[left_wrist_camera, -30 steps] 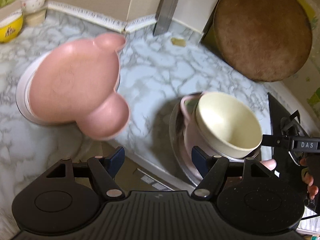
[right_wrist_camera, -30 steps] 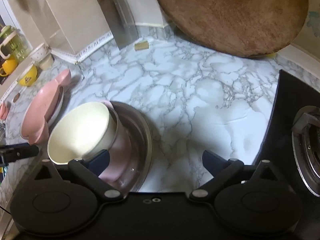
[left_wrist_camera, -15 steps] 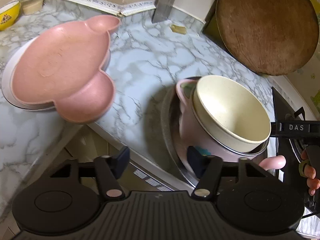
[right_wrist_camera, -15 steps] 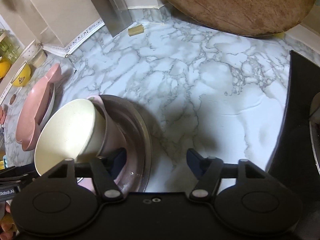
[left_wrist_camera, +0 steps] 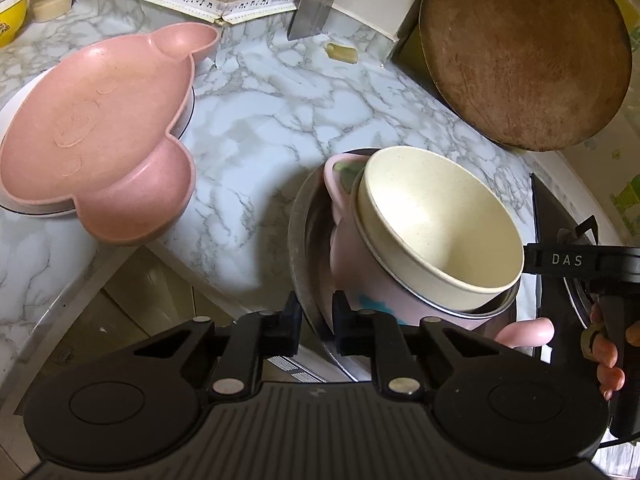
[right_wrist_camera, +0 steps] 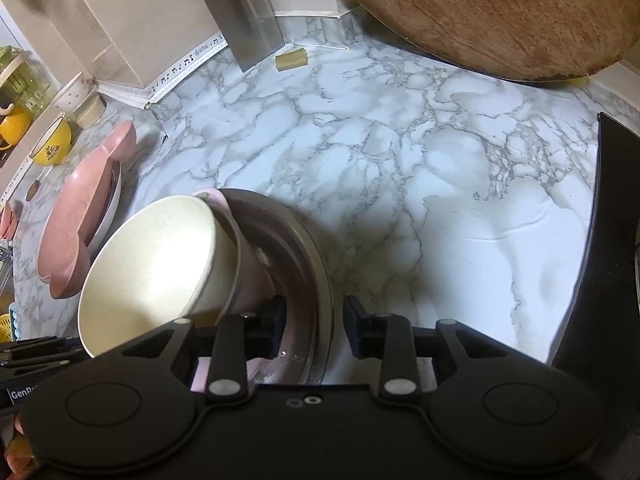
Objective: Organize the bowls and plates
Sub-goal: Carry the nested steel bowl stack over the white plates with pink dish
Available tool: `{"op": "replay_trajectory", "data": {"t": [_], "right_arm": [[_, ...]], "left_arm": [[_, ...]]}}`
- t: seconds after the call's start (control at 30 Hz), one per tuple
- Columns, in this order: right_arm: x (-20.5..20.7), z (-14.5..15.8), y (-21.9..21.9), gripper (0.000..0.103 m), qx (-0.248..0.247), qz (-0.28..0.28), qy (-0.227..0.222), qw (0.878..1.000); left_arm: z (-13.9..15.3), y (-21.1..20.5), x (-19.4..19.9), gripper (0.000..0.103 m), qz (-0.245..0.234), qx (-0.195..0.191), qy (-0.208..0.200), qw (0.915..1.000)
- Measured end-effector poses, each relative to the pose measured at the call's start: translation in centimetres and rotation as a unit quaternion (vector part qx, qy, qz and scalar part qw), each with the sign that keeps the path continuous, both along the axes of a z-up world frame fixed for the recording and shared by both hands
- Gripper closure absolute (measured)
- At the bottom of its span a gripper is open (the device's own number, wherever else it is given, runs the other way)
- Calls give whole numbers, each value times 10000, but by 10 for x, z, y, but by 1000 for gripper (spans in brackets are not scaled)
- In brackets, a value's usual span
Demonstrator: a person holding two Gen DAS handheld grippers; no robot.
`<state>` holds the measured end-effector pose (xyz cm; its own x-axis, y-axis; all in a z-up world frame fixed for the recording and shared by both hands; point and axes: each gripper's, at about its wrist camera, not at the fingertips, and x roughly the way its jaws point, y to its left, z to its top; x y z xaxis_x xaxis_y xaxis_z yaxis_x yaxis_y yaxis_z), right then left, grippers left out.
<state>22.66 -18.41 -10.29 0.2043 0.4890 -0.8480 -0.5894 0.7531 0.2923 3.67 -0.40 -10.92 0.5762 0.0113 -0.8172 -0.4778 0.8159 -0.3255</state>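
The rim of a steel basin (left_wrist_camera: 298, 240) is pinched by the left gripper (left_wrist_camera: 316, 322), whose fingers are drawn narrow with the metal edge between the pads. On the opposite side the same rim is straddled by the right gripper (right_wrist_camera: 314, 330); one pad sits inside the wall and one outside, but whether both pads are pressed to the metal cannot be told.

Inside the basin a pink two-handled bowl (left_wrist_camera: 352, 276) is nested, and a cream bowl (left_wrist_camera: 440, 232) is stacked in it, tilted. The stack is found at the front edge of the marble counter (left_wrist_camera: 260, 128).

To the left, a pink animal-shaped plate (left_wrist_camera: 96, 136) is set on a white plate (left_wrist_camera: 24, 92), with its lower lobe overhanging the counter edge. Farther back on that side a yellow bowl (right_wrist_camera: 52, 146) and a small white cup (right_wrist_camera: 76, 94) are seen.

Behind the basin a round wooden board (left_wrist_camera: 524, 52) is leaned against the wall, beside a grey metal post (left_wrist_camera: 316, 4) and a small yellowish block (left_wrist_camera: 342, 52). The right flank is bounded by a black hob (right_wrist_camera: 616, 220).
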Motion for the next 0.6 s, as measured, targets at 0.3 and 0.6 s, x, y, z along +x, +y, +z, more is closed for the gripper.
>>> {"op": "replay_trajectory", "data": {"t": [0.3, 0.6], "right_arm": [[-7, 5, 2, 83, -96, -29, -231, 9997], [-15, 18, 9, 85, -186, -6, -381, 9991]], "left_arm": [[5, -1, -1, 90, -22, 165, -81, 9998], [16, 12, -4, 90, -16, 181, -137, 9997]]}}
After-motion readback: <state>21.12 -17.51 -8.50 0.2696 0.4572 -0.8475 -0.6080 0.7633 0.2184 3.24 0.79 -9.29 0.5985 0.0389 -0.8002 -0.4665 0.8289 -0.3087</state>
